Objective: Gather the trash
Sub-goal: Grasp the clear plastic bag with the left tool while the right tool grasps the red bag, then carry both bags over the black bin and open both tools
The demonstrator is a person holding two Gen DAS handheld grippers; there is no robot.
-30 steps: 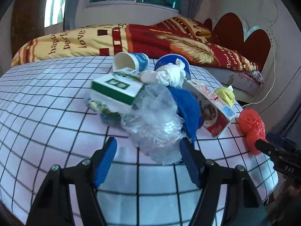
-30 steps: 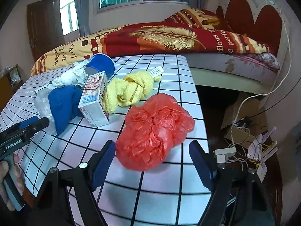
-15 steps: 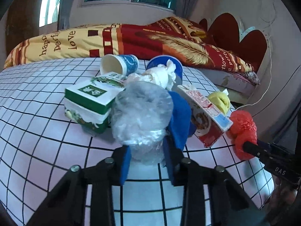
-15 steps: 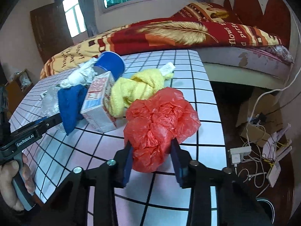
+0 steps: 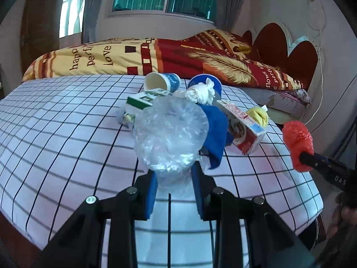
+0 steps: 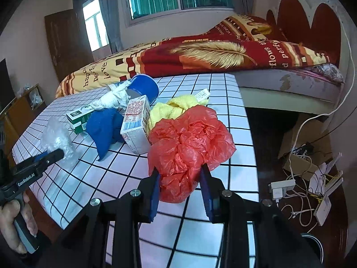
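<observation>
- The left gripper (image 5: 174, 185) pinches a crumpled clear plastic bag (image 5: 169, 134) near the table's (image 5: 55, 138) front edge; the slippery film could slide from its pads.
- The right gripper (image 6: 179, 189) clamps a red plastic bag (image 6: 189, 143) at the table's right edge; loose folds may tear or slip out.
- Behind sit a blue cloth (image 6: 104, 127), a milk carton (image 6: 136, 127) and a yellow cloth (image 6: 174, 109), close enough to snag.

Both tongs (image 5: 174, 174) (image 6: 179, 178) apparently clamped.
</observation>
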